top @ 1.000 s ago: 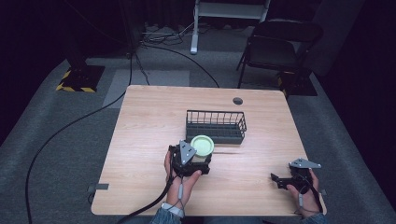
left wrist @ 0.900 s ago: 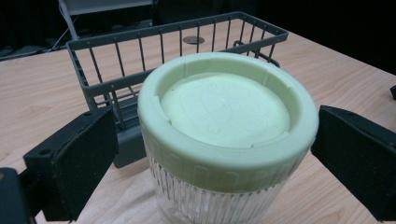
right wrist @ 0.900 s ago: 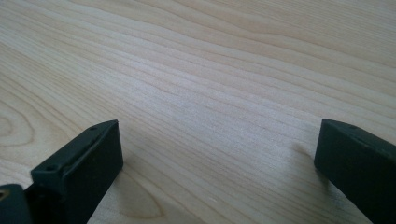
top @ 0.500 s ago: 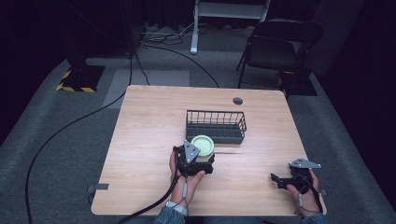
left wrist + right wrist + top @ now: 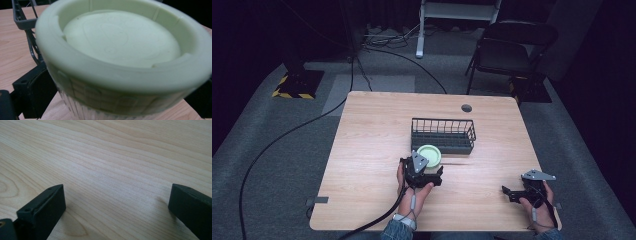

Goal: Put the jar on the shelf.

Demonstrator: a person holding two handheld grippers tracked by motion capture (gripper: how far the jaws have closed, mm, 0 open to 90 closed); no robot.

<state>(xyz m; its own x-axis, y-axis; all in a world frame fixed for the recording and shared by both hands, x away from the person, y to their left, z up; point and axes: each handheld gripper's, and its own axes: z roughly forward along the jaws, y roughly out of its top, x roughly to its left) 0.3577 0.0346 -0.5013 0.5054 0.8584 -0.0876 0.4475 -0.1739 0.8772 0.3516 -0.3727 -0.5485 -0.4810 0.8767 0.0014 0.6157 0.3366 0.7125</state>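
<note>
Moved slightly toward the right edge of the desk (image 5: 362,200) over the last second: left gripper (image 5: 426,167), clamped on a pale green cup (image 5: 429,155). Now just in front of the black wire basket (image 5: 443,135), near the desk's middle. Probably on the way into the basket, not yet over its rim. Cup round, thick-rimmed, matte, with a ribbed or gridded lower wall, seen close in the left gripper view (image 5: 120,60). Right gripper (image 5: 517,192) unmoved near the front right corner, jaws spread, holding nothing.
</note>
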